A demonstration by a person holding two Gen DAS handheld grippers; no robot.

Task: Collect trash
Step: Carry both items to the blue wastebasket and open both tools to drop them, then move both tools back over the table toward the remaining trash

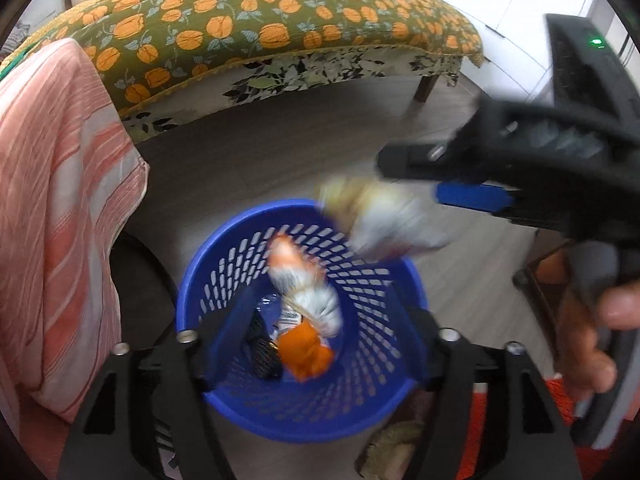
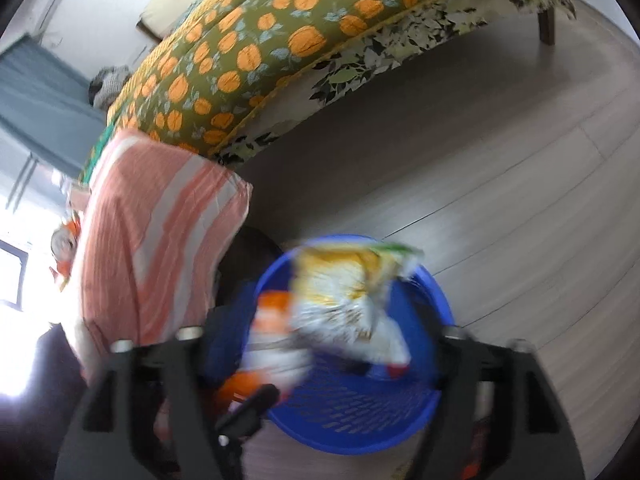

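Both grippers hung over the blue basket (image 1: pixel 224 276) on the floor, presumably so the trash would land inside. The left gripper (image 1: pixel 308 344) had its fingers spread, and the orange-and-white wrapper (image 1: pixel 304 300) sat loose between them, down in the basket. The right gripper (image 2: pixel 320 344) was spread too, with the yellow-and-white snack bag (image 2: pixel 344 292) just ahead of its fingers, over the rim, seemingly unpinched. Any printing was too blurred to read.
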